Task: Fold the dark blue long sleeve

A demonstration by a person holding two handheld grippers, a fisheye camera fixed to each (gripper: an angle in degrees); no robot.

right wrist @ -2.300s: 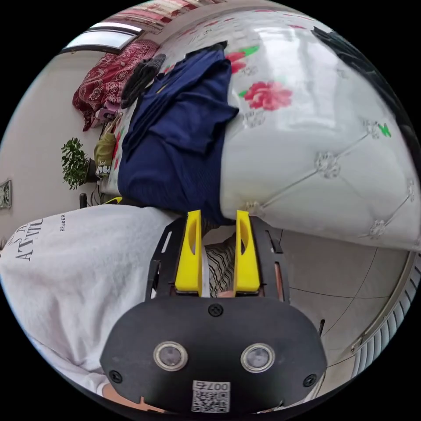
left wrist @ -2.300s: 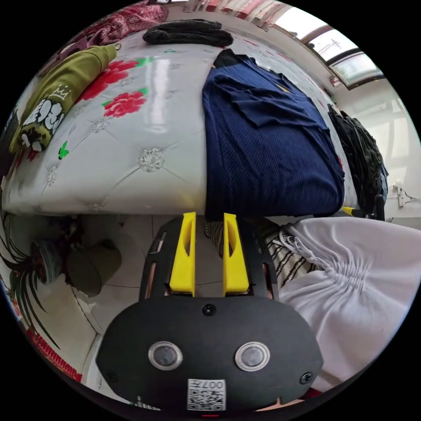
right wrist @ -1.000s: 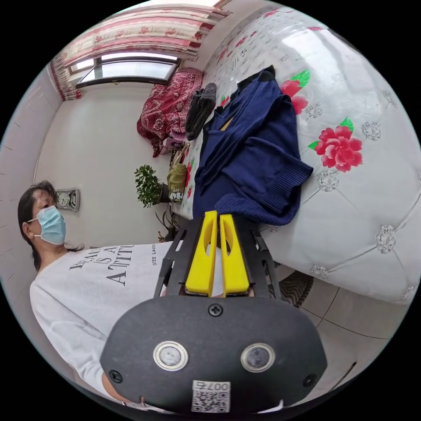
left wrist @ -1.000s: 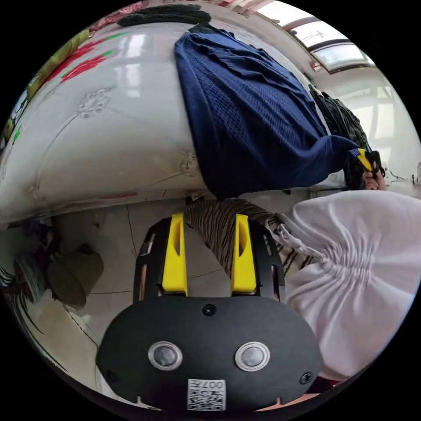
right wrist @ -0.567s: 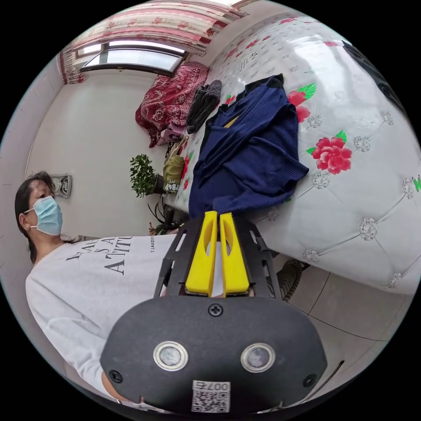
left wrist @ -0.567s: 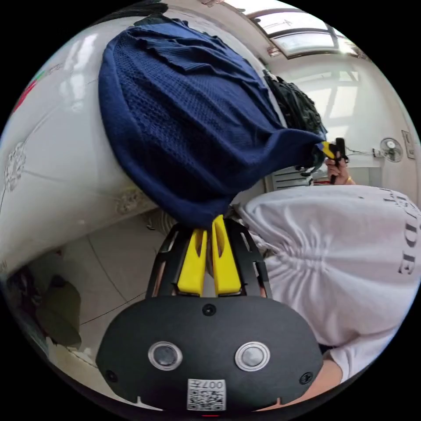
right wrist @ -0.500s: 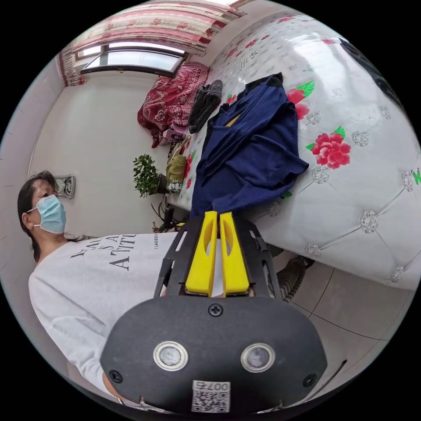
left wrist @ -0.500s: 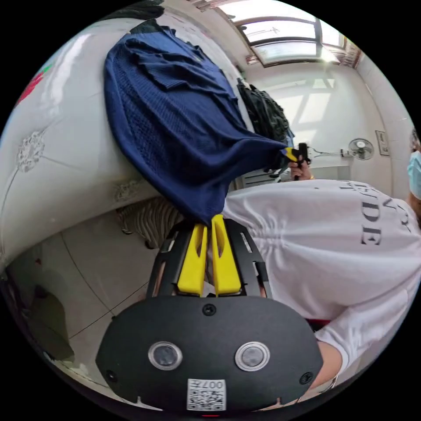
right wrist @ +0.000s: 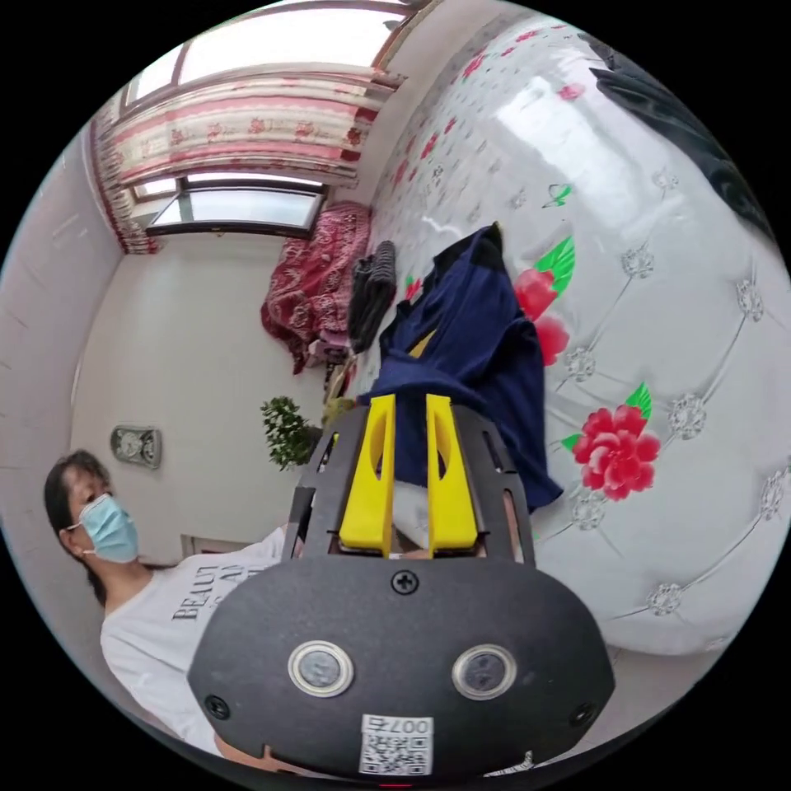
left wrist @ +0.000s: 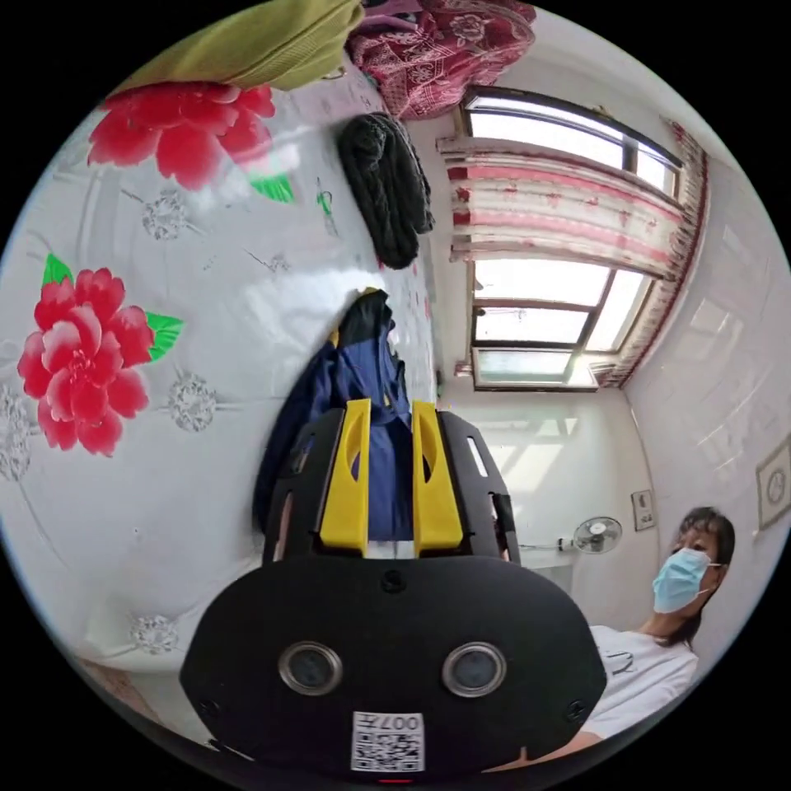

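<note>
Dark blue long sleeve (right wrist: 482,362) lies bunched on the white quilted bed cover (right wrist: 659,272), which is printed with red flowers.

Left gripper (left wrist: 390,412): yellow jaws parted by a narrow gap. Blue cloth shows in the gap; I cannot tell whether the jaws press on it or only stand over it. Same for the right gripper (right wrist: 409,404): jaws slightly apart, the garment's near edge seen between and beyond them, contact not resolvable.

Around the garment, left gripper view: a rolled dark knit piece (left wrist: 387,194) lies on the cover beyond the long sleeve's (left wrist: 362,371) far end, apart from it. An olive-green garment (left wrist: 255,45) sits further off, next to a red patterned cloth (left wrist: 445,41). In the right gripper view the dark knit piece (right wrist: 371,292) lies just beside the garment's far edge. Another black item (right wrist: 684,115) lies well apart from the long sleeve.

Each gripper's own black body blocks the garment's near part in its view.

Person in white printed top (right wrist: 177,634) stands at the bed edge; potted plant (right wrist: 288,432) beyond.
</note>
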